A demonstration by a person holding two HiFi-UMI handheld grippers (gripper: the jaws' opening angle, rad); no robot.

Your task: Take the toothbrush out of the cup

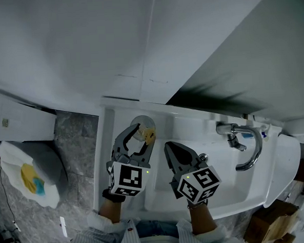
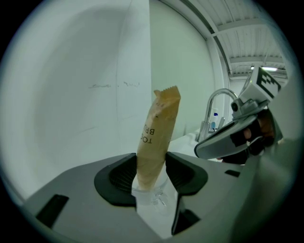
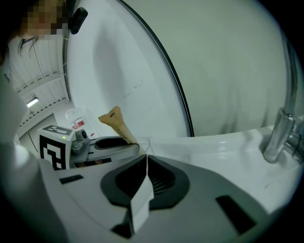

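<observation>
Kraft-paper-wrapped toothbrush (image 2: pixel 156 137) upright in clear cup (image 2: pixel 152 194) on sink ledge (image 1: pixel 183 122); not out yet. Left gripper (image 2: pixel 151 178) pinches cup rim. Right gripper (image 3: pixel 145 178) closed tight, empty, just beside. Extraction entirely left.

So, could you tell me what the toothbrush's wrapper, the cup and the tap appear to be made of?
Toothbrush wrapper: probably matt kraft paper, tan, with a serrated top edge and dark print.
Cup: clear plastic or glass, see-through with glints.
Tap: polished metal, likely chromed, mirror-bright.
</observation>
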